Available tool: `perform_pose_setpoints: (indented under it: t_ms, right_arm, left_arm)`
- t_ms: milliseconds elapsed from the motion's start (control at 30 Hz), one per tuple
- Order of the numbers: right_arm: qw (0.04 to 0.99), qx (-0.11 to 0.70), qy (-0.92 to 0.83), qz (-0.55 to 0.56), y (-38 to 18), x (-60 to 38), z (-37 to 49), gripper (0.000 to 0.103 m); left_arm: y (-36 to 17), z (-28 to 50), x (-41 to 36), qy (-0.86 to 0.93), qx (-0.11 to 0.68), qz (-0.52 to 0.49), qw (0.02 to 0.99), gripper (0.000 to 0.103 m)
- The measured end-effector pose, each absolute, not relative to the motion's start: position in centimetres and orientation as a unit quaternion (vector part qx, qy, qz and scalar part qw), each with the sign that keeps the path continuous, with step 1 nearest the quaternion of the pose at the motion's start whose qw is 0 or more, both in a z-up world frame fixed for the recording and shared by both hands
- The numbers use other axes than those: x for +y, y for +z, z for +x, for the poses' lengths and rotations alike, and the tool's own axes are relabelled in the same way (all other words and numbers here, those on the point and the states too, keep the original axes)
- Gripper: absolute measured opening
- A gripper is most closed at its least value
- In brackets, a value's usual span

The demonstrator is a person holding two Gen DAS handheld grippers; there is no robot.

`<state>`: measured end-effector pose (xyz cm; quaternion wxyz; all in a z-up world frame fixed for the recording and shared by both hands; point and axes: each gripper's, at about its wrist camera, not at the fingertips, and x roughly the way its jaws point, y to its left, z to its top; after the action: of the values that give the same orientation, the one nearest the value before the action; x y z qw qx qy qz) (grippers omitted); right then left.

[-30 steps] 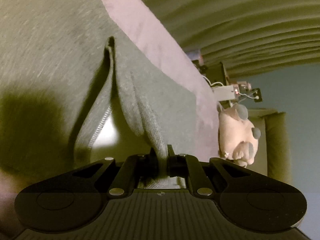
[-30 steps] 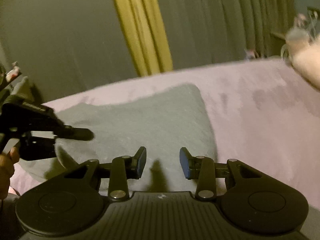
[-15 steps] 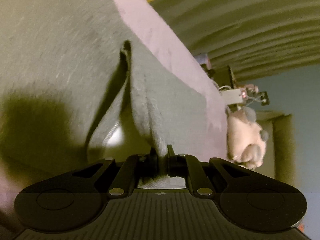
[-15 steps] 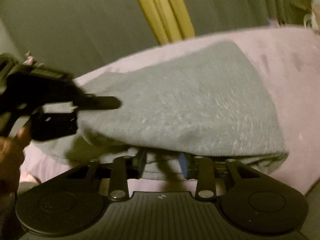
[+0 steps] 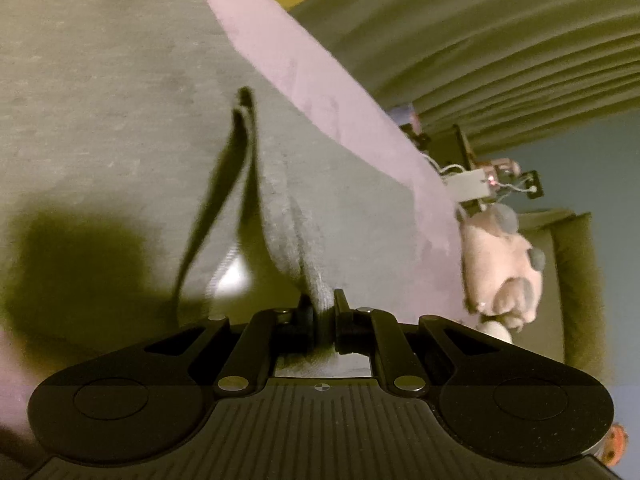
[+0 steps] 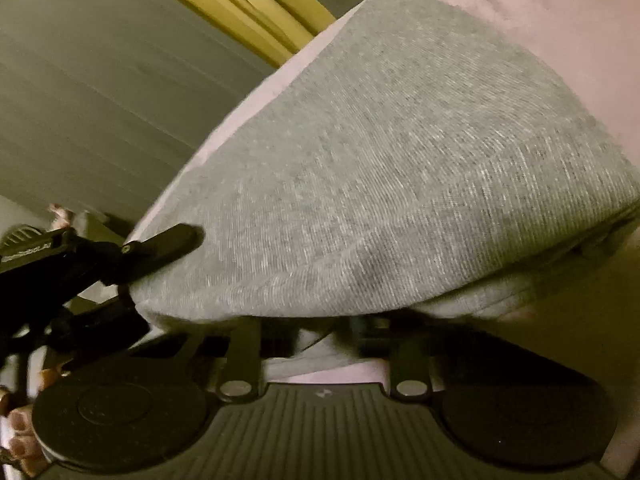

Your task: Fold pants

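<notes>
L tongs (image 5: 322,312) clamped on grey pants (image 5: 120,120) hem; R tongs (image 6: 320,332) just closed on pants edge at bed (image 5: 320,76) near edge.

Dim yellowish indoor light, heavy dark shadows on grey cloth, slight motion blur, strong fisheye bending at edges.

Pants (image 6: 400,152) lie on bed (image 5: 320,80); plush toy (image 5: 500,272) at bed's far edge, curtain (image 5: 500,40) behind.

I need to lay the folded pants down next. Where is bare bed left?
Bare pink bedcover runs between the grey pants and the curtains. It gets crowded toward the plush toy. Both the left gripper and the right are shut on the pants.
</notes>
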<state>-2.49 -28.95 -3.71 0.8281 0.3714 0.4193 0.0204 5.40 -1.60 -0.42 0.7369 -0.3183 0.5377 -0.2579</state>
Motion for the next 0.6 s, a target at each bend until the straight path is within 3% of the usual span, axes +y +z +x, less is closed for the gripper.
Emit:
perform_pose_setpoints:
  t_ms: [133,300,600]
  right_arm:
    - [0.831,0.416,0.016,0.369,-3.7,-28.4,-2.1,0.003]
    - [0.862,0.422,0.015,0.281,-2.7,-25.9,-2.5,0.003]
    - [0.862,0.428,0.013,0.270,-2.4,-26.5,-2.3,0.003]
  left_arm:
    - [-0.3,5.1,-1.0,-0.240,0.535,-0.298,0.753,0.011]
    - [-0.1,4.9,-1.2,-0.220,0.538,-0.259,0.772,0.014]
    - [0.0,4.7,-1.2,-0.214,0.541,-0.242,0.777,0.015]
